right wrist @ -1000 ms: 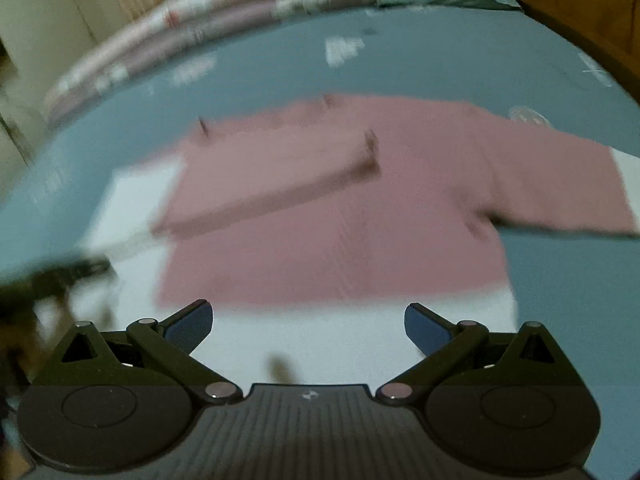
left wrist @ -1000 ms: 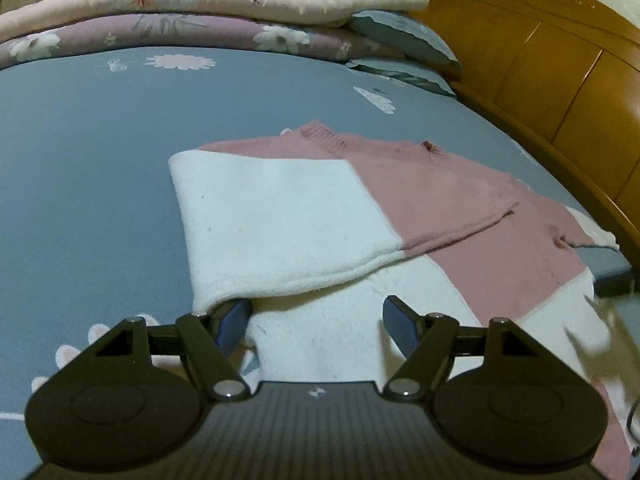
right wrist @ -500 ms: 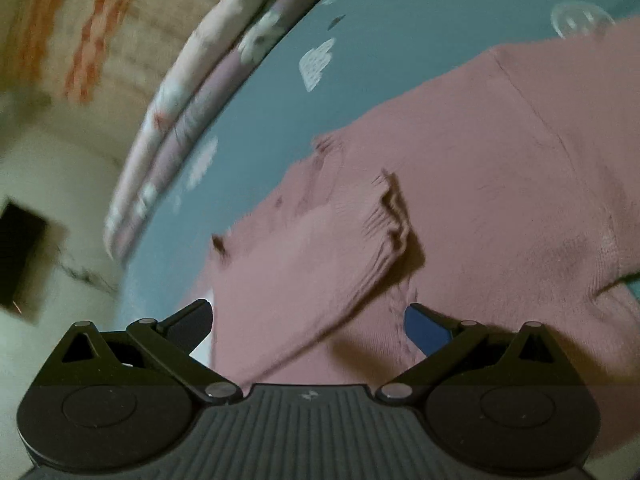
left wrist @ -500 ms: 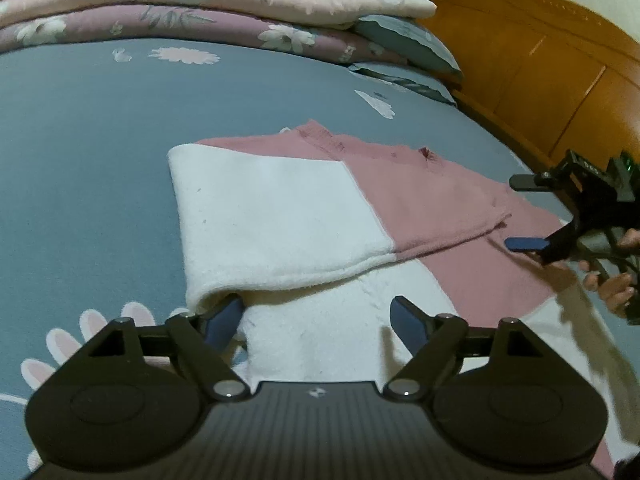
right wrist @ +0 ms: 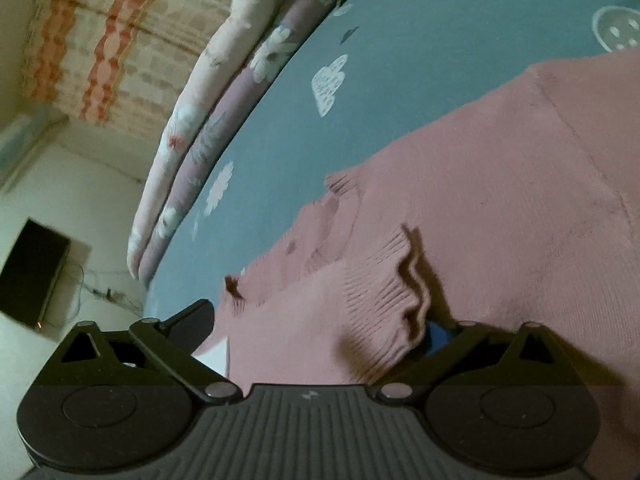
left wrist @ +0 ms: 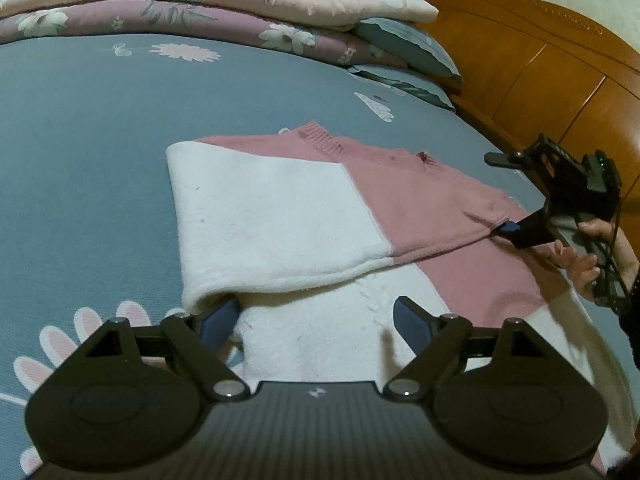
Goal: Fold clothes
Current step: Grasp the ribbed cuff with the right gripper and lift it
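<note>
Left wrist view: the sweater lies on the bed, one side folded over. The left claw is spread at its white hem. The right claw, spread, straddles the ribbed cuff.

The left wrist view looks low across the bed toward the headboard, while the tilted right wrist view sits close over the same sweater.
</note>
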A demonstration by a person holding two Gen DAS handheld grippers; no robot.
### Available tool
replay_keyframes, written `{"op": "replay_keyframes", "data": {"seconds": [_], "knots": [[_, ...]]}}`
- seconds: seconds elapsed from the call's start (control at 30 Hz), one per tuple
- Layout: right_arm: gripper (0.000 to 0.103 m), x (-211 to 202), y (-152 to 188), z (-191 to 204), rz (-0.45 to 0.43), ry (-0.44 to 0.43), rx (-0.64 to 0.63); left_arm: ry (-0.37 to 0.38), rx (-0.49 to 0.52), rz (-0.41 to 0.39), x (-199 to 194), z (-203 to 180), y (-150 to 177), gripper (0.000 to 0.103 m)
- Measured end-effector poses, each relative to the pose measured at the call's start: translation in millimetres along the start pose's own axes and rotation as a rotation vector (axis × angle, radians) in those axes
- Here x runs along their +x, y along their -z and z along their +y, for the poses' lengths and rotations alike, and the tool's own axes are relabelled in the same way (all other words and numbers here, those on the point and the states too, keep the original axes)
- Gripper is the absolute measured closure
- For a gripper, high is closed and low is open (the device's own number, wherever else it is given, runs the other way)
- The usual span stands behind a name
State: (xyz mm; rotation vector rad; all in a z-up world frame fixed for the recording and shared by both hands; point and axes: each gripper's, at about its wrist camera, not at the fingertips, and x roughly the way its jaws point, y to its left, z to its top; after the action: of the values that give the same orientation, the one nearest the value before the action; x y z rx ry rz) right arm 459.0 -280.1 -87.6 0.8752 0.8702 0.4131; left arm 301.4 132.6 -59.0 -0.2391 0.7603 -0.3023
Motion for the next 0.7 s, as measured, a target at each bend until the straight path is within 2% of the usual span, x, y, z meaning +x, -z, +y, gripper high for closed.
{"op": "replay_keyframes", "data": {"seconds": [0.07,0.13,0.27,0.3,0.33,0.6,0.7], "knots": [[0.022,-3.2,1.1,0.6,0.004,0.042,-0.016,0.000,0.001,-0.001,0.3,-0.3,0.1,0.018],[0.052,-5.2,4.6,2.6,0.014,0.033,-0.021,0.002,0.001,-0.001,0.8,-0.2,0.1,0.018],[0.074,-9.1,11.8,6.6,0.035,0.010,-0.030,0.002,0.001,0.001,1.7,0.0,-1.0,0.017],[0.088,-3.7,12.6,7.2,0.052,0.055,-0.037,0.002,0.001,0.002,1.8,-0.2,-1.2,0.017],[0.093,0.1,13.4,4.8,0.062,0.085,-0.025,0.002,0.002,0.003,2.0,-0.4,-1.5,0.017],[0.092,1.1,18.9,-7.5,0.027,0.060,0.053,0.004,0.001,-0.003,1.2,-0.2,-0.4,0.017],[0.087,3.1,20.3,-9.8,0.015,0.057,0.072,0.007,0.005,-0.007,1.2,0.1,0.3,0.017]]}}
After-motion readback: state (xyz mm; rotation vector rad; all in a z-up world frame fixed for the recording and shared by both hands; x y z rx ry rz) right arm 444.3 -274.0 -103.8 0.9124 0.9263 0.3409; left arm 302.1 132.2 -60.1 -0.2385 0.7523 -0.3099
